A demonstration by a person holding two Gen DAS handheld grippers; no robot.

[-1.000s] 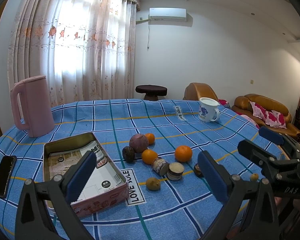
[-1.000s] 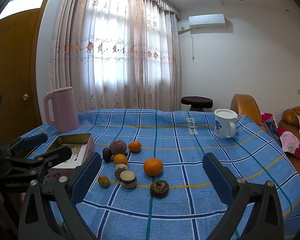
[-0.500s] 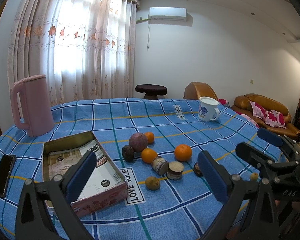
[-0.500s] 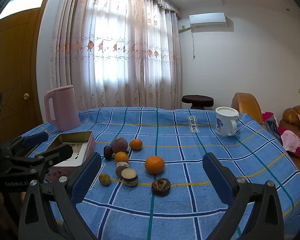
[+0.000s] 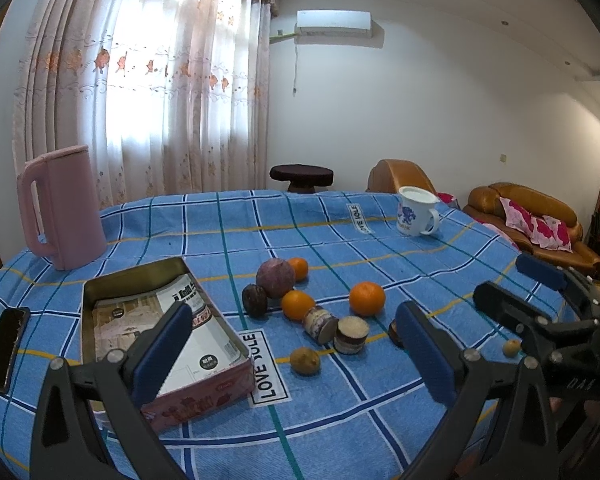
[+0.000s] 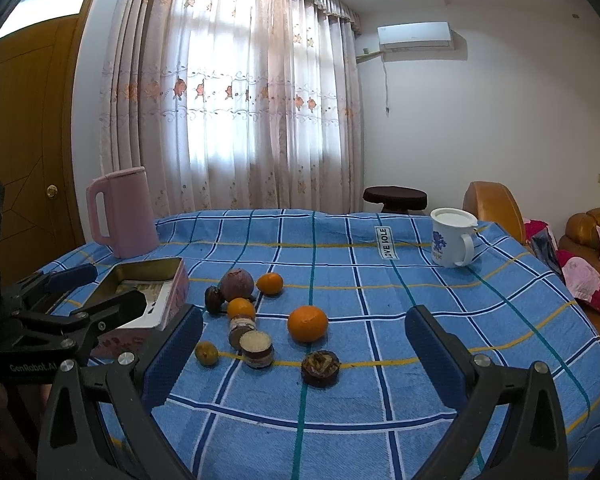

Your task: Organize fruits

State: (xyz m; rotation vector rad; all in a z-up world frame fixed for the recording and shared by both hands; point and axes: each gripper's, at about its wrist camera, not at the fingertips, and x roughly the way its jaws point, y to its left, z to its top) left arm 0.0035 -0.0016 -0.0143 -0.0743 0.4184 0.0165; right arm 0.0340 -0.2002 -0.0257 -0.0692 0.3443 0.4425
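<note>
Fruits lie grouped mid-table on the blue checked cloth: a large orange (image 5: 366, 298) (image 6: 307, 323), two smaller oranges (image 5: 297, 304) (image 5: 299, 268), a purple round fruit (image 5: 275, 278) (image 6: 237, 284), a dark fruit (image 5: 255, 300) and a small yellow-brown fruit (image 5: 305, 360) (image 6: 207, 353). An open tin box (image 5: 160, 332) (image 6: 148, 296) with printed paper inside sits left of them. My left gripper (image 5: 296, 356) is open and empty, above the near table edge. My right gripper (image 6: 304, 356) is open and empty, facing the fruits.
Two small jars (image 5: 320, 324) (image 5: 352, 334) and a dark round tin (image 6: 320, 367) lie among the fruits. A pink jug (image 5: 62, 208) stands back left, a white mug (image 5: 415, 216) back right, a phone (image 5: 4, 348) at the left edge. Sofas are beyond the table on the right.
Both grippers have drifted slightly lower and nearer the fruits; the objects have not moved.
</note>
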